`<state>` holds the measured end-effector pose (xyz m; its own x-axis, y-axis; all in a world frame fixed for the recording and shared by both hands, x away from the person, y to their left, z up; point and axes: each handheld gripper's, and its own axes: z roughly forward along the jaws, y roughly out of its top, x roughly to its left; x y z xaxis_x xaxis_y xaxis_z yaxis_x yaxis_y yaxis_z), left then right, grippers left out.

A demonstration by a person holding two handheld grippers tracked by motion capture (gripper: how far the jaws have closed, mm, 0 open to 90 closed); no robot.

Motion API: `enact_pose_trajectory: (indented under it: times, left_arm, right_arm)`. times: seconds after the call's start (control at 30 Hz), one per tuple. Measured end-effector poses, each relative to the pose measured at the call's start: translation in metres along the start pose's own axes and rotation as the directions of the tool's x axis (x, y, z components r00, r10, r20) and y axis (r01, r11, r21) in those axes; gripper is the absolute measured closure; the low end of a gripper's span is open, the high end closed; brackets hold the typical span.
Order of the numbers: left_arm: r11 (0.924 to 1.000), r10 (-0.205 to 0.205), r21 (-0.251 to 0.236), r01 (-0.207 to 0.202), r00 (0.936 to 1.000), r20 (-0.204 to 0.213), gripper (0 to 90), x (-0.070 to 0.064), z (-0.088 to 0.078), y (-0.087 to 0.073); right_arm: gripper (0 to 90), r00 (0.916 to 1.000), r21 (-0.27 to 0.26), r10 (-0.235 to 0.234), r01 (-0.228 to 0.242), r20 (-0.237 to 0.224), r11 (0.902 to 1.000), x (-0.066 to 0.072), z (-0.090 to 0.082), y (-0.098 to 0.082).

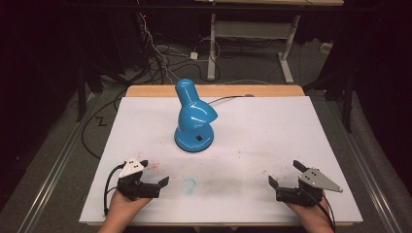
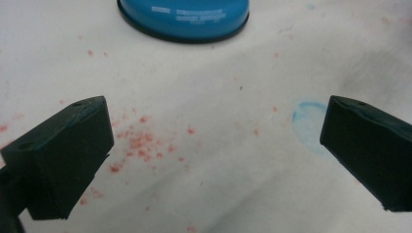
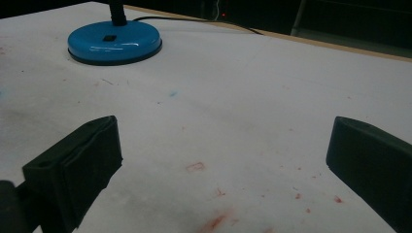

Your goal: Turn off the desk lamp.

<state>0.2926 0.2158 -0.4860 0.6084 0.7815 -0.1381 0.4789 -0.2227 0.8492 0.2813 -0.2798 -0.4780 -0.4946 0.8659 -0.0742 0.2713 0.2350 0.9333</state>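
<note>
The glossy blue plastic desk lamp [image 1: 193, 116] stands on its round base mid-table on the stained white sheet [image 1: 252, 145], ahead of and between both grippers, seemingly nearer the left gripper [image 1: 150, 182], whose jaws, like the right gripper's [image 1: 287, 179], gape wide and empty; no containers.

A glossy blue desk lamp [image 1: 193, 116] stood upright on its round base at the middle of the white table [image 1: 272, 145], its shade tilted down and rightward.
</note>
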Motion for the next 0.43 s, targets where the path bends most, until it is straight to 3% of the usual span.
enact_pose_trajectory:
  times: [0.07,0.1,0.17,0.27,0.3,0.43]
  left_arm:
    - [1.0000,-0.002,-0.007,0.002,1.0000,-0.003,0.0,-0.0020,-0.0013,0.0017]
    - [0.9996,0.025,-0.015,-0.025,0.9995,-0.017,0.0,-0.0065,-0.0021,0.0035]
    - [0.9991,0.041,-0.007,-0.041,0.9988,-0.026,0.0,-0.0077,-0.0014,0.0040]
    - [0.9992,0.039,-0.001,-0.039,0.9991,0.018,0.0,-0.0054,-0.0009,0.0051]
    - [0.9982,0.058,-0.019,-0.057,0.9978,0.033,0.0,-0.0052,-0.0041,0.0057]
    - [0.9978,0.063,-0.023,-0.063,0.9976,0.027,0.0,-0.0062,-0.0063,0.0058]
  right_arm:
    - [0.1,1.0000,-0.002,0.000,0.000,0.000,1.0000,0.0005,-0.0020,-0.0008]
    - [0.1,1.0000,-0.004,0.001,-0.001,0.000,1.0000,0.0010,-0.0027,-0.0014]
    - [0.1,1.0000,0.001,-0.004,0.004,-0.004,1.0000,0.0012,-0.0031,-0.0027]
    - [0.0,0.9999,0.005,0.011,-0.011,0.002,0.9999,-0.0006,-0.0007,-0.0033]
    - [0.0,0.9999,0.007,0.016,-0.016,0.005,0.9998,-0.0011,0.0001,-0.0030]
    - [0.1,0.9998,0.005,0.019,-0.019,0.007,0.9998,-0.0005,0.0008,-0.0025]
